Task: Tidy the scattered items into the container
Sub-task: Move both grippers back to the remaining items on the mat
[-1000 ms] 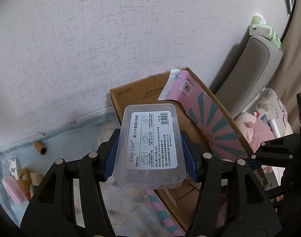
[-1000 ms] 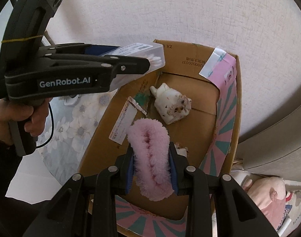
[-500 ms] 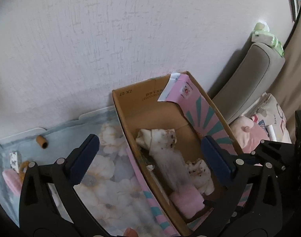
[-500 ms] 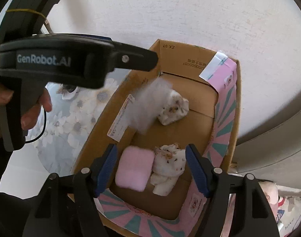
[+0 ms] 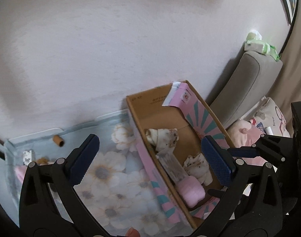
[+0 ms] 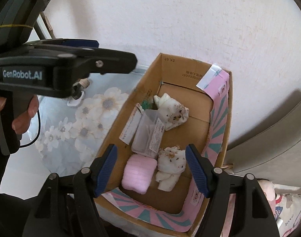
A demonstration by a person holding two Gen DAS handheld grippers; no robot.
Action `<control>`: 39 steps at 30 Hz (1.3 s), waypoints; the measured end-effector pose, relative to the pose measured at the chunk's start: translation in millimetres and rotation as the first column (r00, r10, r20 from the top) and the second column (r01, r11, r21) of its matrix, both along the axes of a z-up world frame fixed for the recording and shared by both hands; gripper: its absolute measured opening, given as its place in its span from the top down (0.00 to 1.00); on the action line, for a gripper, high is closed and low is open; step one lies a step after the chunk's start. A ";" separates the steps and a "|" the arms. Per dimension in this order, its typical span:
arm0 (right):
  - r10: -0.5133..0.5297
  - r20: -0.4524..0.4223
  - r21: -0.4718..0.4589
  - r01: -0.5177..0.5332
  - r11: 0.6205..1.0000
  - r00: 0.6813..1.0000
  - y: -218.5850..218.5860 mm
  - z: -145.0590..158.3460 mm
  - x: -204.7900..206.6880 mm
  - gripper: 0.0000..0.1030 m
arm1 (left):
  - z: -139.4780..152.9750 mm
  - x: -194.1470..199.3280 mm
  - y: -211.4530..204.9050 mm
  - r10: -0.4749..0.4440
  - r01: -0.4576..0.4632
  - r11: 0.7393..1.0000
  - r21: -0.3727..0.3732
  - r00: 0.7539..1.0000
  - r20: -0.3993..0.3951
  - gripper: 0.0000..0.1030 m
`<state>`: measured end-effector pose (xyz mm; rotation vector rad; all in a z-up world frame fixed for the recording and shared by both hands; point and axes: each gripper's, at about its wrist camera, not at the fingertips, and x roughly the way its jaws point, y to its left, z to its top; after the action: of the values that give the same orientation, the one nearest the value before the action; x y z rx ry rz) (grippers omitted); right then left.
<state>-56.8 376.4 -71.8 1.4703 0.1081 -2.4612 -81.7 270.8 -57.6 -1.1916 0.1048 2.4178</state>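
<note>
A cardboard box (image 5: 142, 106) (image 6: 156, 63) with a pink and teal lining stands against the wall. Inside it lie a clear plastic case (image 6: 148, 136) (image 5: 172, 164), a pink fluffy item (image 6: 139, 174) (image 5: 191, 193) and two white speckled cloth bundles (image 6: 172, 112) (image 6: 171, 167). My left gripper (image 5: 150, 140) hangs wide open above the box's left wall, with nothing between its pads. My right gripper (image 6: 151, 148) is open over the box's near end, above the pink item and clear of it. The left gripper (image 6: 115, 54) also crosses the right wrist view at upper left.
On the floral mat (image 5: 111, 177) left of the box lie a brown tube (image 5: 58, 140), a small white piece (image 5: 28, 156) and a white clip (image 6: 75, 100). A grey chair (image 5: 249, 83) and a pink plush (image 5: 243, 132) stand right of the box. A hand (image 6: 22, 118) holds the left gripper.
The left gripper opened and let the clear case fall into the box. The right gripper opened and dropped the pink fluffy item beside it. Both grippers have lifted a little.
</note>
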 end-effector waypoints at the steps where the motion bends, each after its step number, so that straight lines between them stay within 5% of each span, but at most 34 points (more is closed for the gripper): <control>1: -0.001 -0.004 0.001 0.001 1.000 1.000 -2.0 1.9 0.3 0.35 | 2.5 1.9 -5.2 0.006 -0.006 1.000 0.001 1.000 -0.005 0.00; 14: -0.016 -0.052 -0.025 0.015 1.000 0.998 -50.2 25.4 -6.9 0.35 | 23.6 23.5 -93.6 0.087 -0.088 0.996 -0.017 0.995 -0.055 0.00; 24: -0.011 -0.069 -0.022 0.009 1.000 0.998 -110.0 43.5 -27.5 0.35 | 41.8 32.6 -219.6 0.229 -0.230 0.973 -0.002 0.968 -0.103 0.00; 33: 0.012 -0.037 -0.064 -0.015 0.998 0.999 -159.1 30.1 -52.2 0.35 | 22.4 35.9 -319.5 0.350 -0.351 0.936 0.008 0.933 -0.081 0.00; 39: 0.057 -0.027 -0.094 -0.059 0.994 0.998 -191.6 12.4 -67.2 0.35 | -20.7 32.9 -337.0 0.318 -0.318 0.948 -0.014 0.948 -0.023 0.00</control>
<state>-124.1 184.7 -59.4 1.3794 0.0379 -2.4033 -48.8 -66.2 -78.4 -1.2747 -0.0662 2.7117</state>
